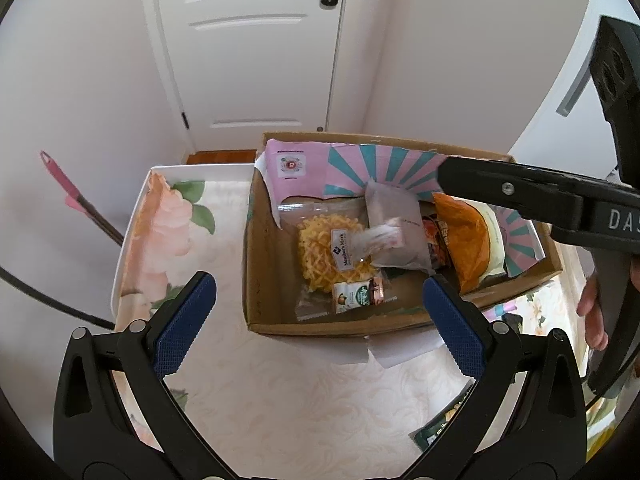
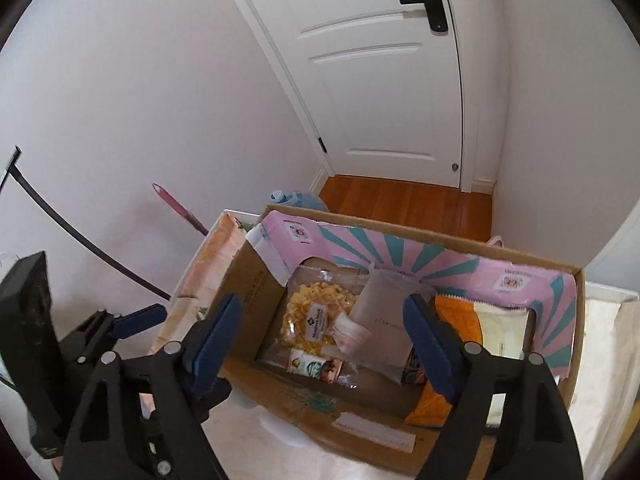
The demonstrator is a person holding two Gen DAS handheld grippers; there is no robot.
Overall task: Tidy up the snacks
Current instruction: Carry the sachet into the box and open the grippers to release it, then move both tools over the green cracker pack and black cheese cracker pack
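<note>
An open cardboard box (image 1: 260, 264) (image 2: 244, 292) with pink and teal flaps stands on the table. Inside lie a clear bag of yellow snacks (image 1: 320, 252) (image 2: 312, 316), a grey pouch (image 1: 396, 216) (image 2: 384, 312), an orange bag (image 1: 464, 240) (image 2: 456, 316) and a small green-and-white pack (image 1: 356, 294) (image 2: 308, 364). A small pink-white packet (image 1: 384, 236) (image 2: 352, 334), blurred, sits over the grey pouch. My left gripper (image 1: 320, 284) is open before the box's near wall, holding nothing. My right gripper (image 2: 323, 302) is open above the box, nothing pressed between its pads.
A floral cloth covers the table (image 1: 280, 392). A dark packet (image 1: 440, 428) lies on it near the right. The white door (image 2: 380, 80), walls, a pink-handled stick (image 1: 76, 196) and a black cable (image 2: 80, 236) stand beyond. A hand (image 1: 596, 312) holds the right gripper's handle.
</note>
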